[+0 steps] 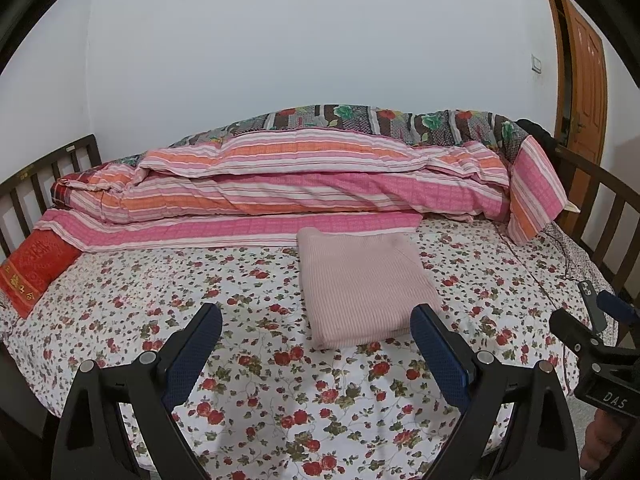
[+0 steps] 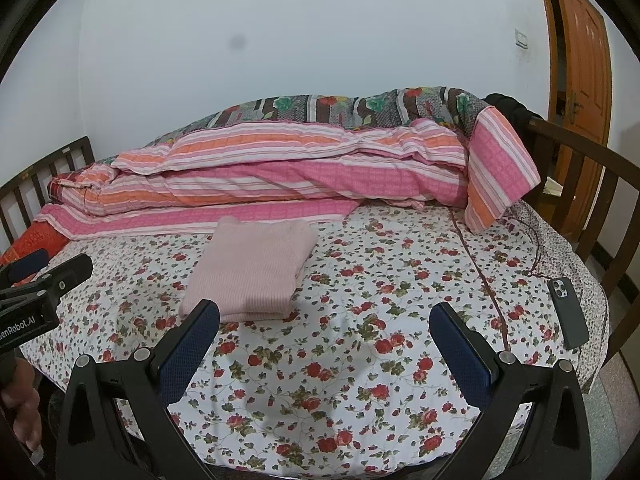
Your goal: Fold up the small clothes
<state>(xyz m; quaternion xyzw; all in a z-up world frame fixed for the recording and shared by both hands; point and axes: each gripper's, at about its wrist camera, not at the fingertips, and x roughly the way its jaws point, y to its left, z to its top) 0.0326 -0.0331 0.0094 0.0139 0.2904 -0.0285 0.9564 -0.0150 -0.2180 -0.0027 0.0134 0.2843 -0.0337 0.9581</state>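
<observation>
- A pink garment (image 1: 364, 286) is lying folded into a neat rectangle on the bed (image 1: 280, 380), on the floral sheet, just in front of the rolled striped quilt (image 1: 304, 184) that is running along the wall side.
- The left tool (image 1: 316, 324) is hovering above the sheet with its jaws spread wide and nothing between them; its right finger tip is sitting just at the garment's near right corner in the left wrist view, though contact cannot be told.
- The right tool (image 2: 325, 320) is also hanging released over the sheet, empty, with the garment (image 2: 252, 268) lying beyond its left finger.
- Each tool is showing at the edge of the other's view, with part of a hand (image 2: 20, 408) gripping the left one.
- A dark phone (image 2: 568, 312) is resting near the bed's right edge, well apart from the garment.
- A red pillow (image 1: 34, 268) is lying at the left end by the slatted rail.
- A wooden door (image 1: 584, 80) is standing at the far right.
</observation>
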